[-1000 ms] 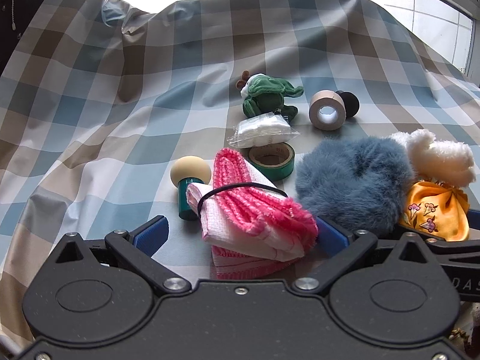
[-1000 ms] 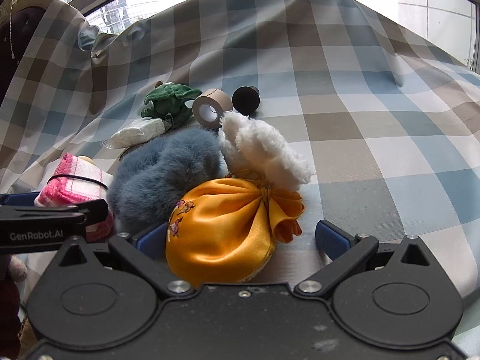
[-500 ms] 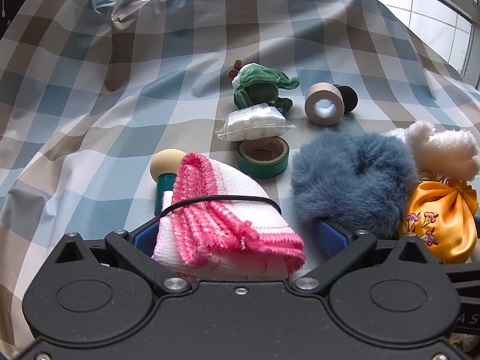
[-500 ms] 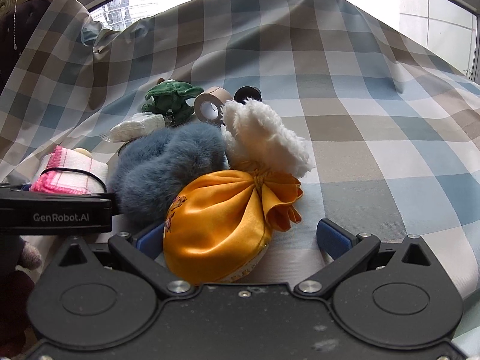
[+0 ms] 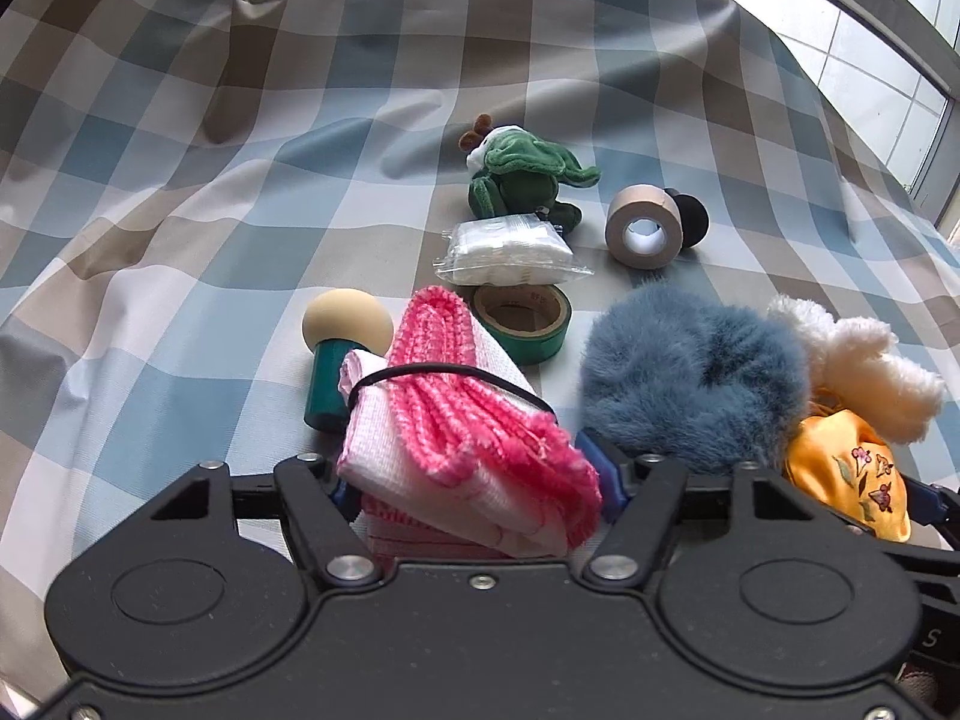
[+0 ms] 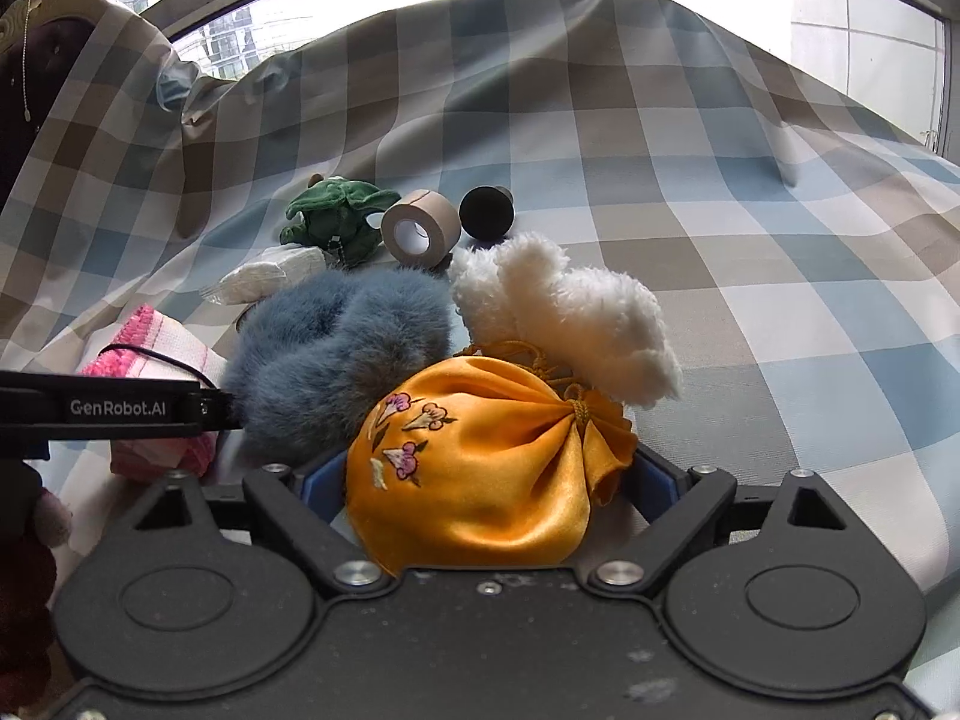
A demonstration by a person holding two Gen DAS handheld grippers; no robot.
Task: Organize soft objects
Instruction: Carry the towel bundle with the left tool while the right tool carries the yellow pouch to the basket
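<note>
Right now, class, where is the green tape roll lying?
In the left wrist view the green tape roll lies flat mid-cloth, just behind the pink towel bundle and before the white packet.

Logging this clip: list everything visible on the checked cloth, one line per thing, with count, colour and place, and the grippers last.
folded towel: 1, pink and white, bound by a black band, front left
pouch: 1, orange with embroidered flowers, front right
blue scrunchie: 1, furry grey-blue, between towel and pouch
white scrunchie: 1, fluffy cream, behind the pouch
plush frog: 1, green, far centre
wrapped pads: 1 clear pack, white, in front of the frog
green tape: 1 roll, lying flat behind the towel
beige tape: 1 roll, on edge, right of the frog
black knob: 1, behind the beige tape
mushroom peg: 1, cream head, teal stem, left of the towel
checked cloth: 1, blue, beige, white
left gripper: jaws closed on the towel
right gripper: jaws closed on the pouch
</note>
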